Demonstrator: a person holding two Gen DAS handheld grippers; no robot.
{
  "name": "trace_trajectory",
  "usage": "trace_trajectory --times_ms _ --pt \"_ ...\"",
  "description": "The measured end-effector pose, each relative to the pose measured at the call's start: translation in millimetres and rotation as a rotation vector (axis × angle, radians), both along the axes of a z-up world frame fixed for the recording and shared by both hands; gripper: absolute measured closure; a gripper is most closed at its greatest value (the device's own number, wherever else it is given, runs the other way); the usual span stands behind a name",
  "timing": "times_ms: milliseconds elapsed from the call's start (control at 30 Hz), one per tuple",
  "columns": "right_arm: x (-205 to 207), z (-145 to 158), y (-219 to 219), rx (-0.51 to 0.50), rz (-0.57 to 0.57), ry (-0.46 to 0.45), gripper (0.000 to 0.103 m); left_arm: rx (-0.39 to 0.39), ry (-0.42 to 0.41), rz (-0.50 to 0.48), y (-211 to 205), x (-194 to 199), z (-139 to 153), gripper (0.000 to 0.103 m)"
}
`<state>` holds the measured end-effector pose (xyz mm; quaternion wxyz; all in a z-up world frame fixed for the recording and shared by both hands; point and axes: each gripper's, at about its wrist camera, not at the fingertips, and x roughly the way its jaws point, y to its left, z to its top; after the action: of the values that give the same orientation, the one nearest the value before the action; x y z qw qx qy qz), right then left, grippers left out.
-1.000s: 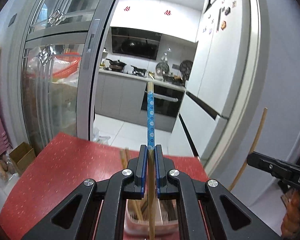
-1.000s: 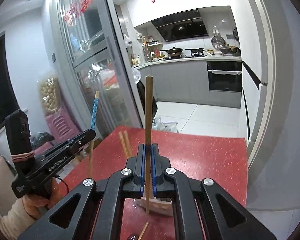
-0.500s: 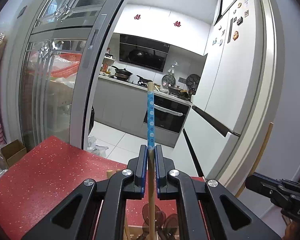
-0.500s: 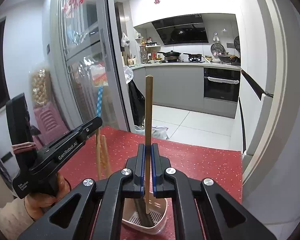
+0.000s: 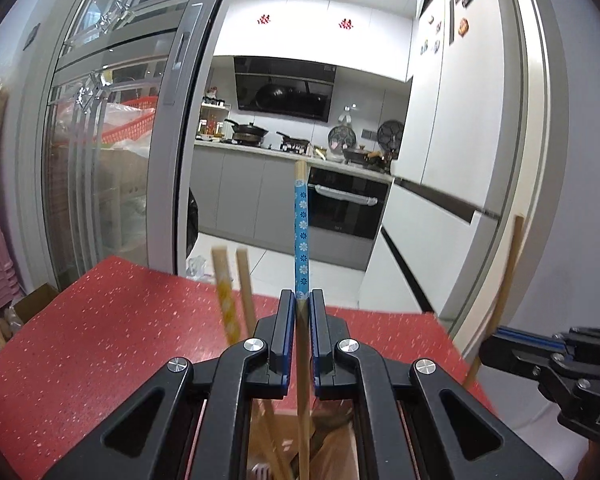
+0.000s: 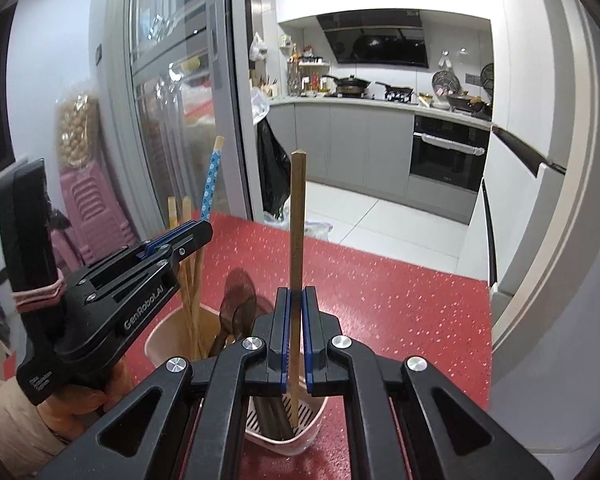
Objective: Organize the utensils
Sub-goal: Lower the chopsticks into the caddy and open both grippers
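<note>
My left gripper [image 5: 299, 300] is shut on a blue flowered chopstick [image 5: 301, 236] that stands upright, its lower end reaching down into the pink utensil holder [image 6: 160, 334]. My right gripper [image 6: 296, 296] is shut on a plain brown chopstick [image 6: 297, 216], whose tip sits inside the holder's right compartment above the slotted bottom. In the right wrist view the left gripper [image 6: 180, 236] hangs over the holder's left side with the blue chopstick [image 6: 211, 184] sticking up. Two wooden chopsticks [image 5: 232, 292] and dark brown spoons [image 6: 238, 300] stand in the holder.
The holder rests on a red speckled table [image 6: 400, 300] whose far edge meets an open kitchen doorway. A glass sliding door [image 5: 112, 140] is at the left, a white fridge [image 5: 460, 140] at the right. A person's hand in a sleeve [image 6: 4, 412] holds the left gripper.
Both grippers have sunk toward the holder with their chopsticks still held. The chopstick tips have gone from above the holder into it, and the holder's own chopsticks have come up into the left view.
</note>
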<state>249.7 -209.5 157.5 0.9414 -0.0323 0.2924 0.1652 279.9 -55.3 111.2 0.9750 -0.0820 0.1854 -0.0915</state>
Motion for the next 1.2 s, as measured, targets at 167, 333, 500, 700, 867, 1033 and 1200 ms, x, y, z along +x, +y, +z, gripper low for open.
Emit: trace_trajectory --times_ms 167,333,500,700,867,1033,1200 --pt "11 -13 10 -0.002 0.012 0.057 0.097 0.043 0.051 -0.003 2 -6 -10 0.07" --pt "24 -20 12 0.028 0.003 0.098 0.097 0.061 0.091 -0.001 6 -11 -14 0.07" --pt "35 -22 12 0.061 -0.01 0.134 0.096 0.063 0.114 -0.009 10 -16 -11 0.07" --pt "41 -25 8 0.102 -0.021 0.17 0.084 0.068 0.142 -0.011 13 -25 -9 0.07" --pt "37 -20 4 0.133 -0.028 0.17 0.068 0.071 0.168 -0.014 15 -35 -7 0.07" --pt "27 -15 -1 0.163 -0.042 0.178 0.06 0.081 0.183 -0.024 15 -48 -5 0.07" --pt "9 -13 -6 0.179 -0.047 0.191 0.052 0.09 0.222 -0.022 20 -59 -5 0.07"
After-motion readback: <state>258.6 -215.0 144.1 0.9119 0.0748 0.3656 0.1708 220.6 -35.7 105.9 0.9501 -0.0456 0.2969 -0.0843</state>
